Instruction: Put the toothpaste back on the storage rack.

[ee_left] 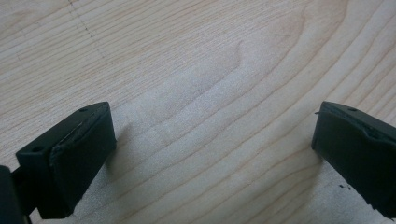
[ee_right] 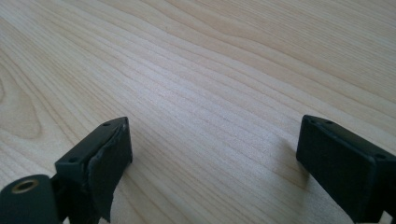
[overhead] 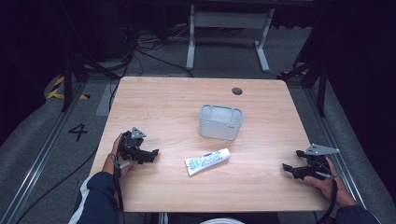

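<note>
Both grippers sit low on the pale wooden table (overhead: 154,100), left gripper (overhead: 150,155) and right gripper (overhead: 289,169) each with jaws spread wide on nothing. Between them lies the white-and-blue toothpaste tube (overhead: 208,161), just near of the grey plastic bin (overhead: 221,122).

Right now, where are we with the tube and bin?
Nothing looks done: the toothpaste tube lies flat on the table, just in front of the grey bin. Nothing in hand: left gripper and right gripper rest at the edges, jaws open. Likely left: grasping the tube, binning it.
</note>
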`<action>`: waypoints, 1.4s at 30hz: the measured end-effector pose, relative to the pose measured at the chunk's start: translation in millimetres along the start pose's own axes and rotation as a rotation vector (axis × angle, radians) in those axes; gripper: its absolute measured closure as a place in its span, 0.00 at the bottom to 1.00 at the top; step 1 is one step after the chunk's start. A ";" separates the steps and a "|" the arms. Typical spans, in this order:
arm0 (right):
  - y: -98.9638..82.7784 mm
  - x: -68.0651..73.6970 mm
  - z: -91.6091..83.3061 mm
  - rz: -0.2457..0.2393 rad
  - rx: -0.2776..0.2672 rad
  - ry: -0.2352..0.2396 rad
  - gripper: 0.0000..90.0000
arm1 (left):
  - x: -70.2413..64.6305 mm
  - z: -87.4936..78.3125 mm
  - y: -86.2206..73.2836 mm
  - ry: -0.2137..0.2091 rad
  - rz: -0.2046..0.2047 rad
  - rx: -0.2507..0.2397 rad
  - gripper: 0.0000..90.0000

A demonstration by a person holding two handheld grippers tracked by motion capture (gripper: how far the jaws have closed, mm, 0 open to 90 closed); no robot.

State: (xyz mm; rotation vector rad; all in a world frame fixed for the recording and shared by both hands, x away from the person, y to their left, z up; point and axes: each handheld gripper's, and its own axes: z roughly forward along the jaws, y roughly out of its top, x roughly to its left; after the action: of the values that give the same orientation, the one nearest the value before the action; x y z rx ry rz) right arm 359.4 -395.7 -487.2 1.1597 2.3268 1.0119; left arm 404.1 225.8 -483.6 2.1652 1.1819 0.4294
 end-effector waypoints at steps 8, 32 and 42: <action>0.0 -0.7 -0.5 -0.007 0.005 0.005 0.12 | 4.7 -2.0 -1.1 -0.023 0.060 -0.001 0.00; 5.0 0.7 -4.4 -0.022 0.049 -0.008 0.18 | 8.0 -5.0 -5.5 -0.091 0.107 -0.001 0.00; 6.0 7.4 -6.4 -0.055 0.053 0.016 0.23 | 8.2 -5.1 -5.4 -0.097 0.106 0.003 0.00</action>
State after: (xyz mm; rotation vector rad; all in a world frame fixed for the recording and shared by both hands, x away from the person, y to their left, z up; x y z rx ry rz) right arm 354.5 -390.3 -478.4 1.1040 2.3976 0.9488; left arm 402.3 236.7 -483.4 2.2320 1.0183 0.3632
